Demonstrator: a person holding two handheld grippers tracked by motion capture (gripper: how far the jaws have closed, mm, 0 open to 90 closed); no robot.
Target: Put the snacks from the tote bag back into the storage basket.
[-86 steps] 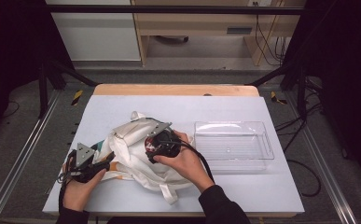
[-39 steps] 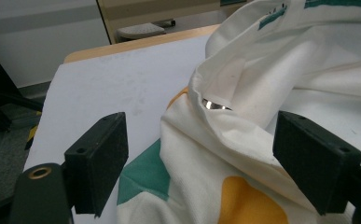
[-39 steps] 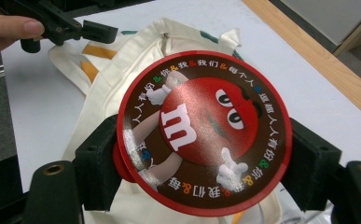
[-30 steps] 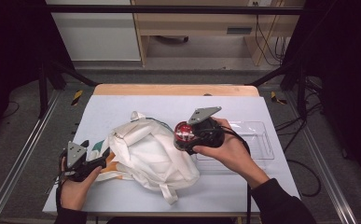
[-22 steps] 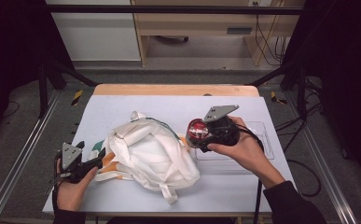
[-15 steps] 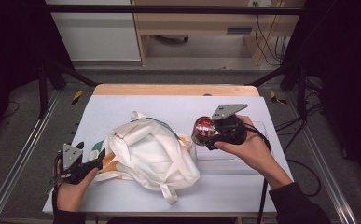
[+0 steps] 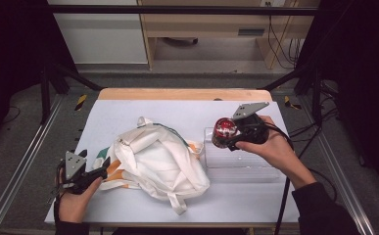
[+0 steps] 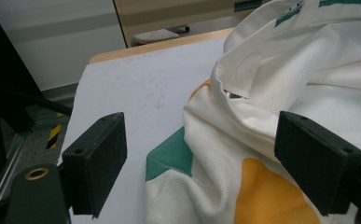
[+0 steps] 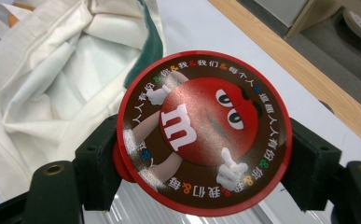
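Note:
My right gripper (image 7: 226,134) is shut on a round red candy tin (image 7: 224,129) and holds it above the left end of a clear plastic tray (image 7: 246,169). The right gripper view looks straight at the tin's lid (image 9: 204,133), which bears a red cartoon character on brown, with a black jaw on each side. A white cloth bag (image 7: 160,164) with green and orange patches lies crumpled at mid-table. My left gripper (image 7: 104,169) rests at the bag's left edge. It stands open, and a fold of the bag (image 8: 243,154) lies loosely between its pads (image 8: 96,161).
The white tabletop (image 7: 128,115) has a wooden strip along its far edge (image 7: 182,94). Metal frame rails (image 7: 20,166) run along both sides. Cables trail off to the right of the table.
My right gripper came out of the bag with the red tin and carried it rightward over the clear tray. The left gripper stayed at the bag's left edge.

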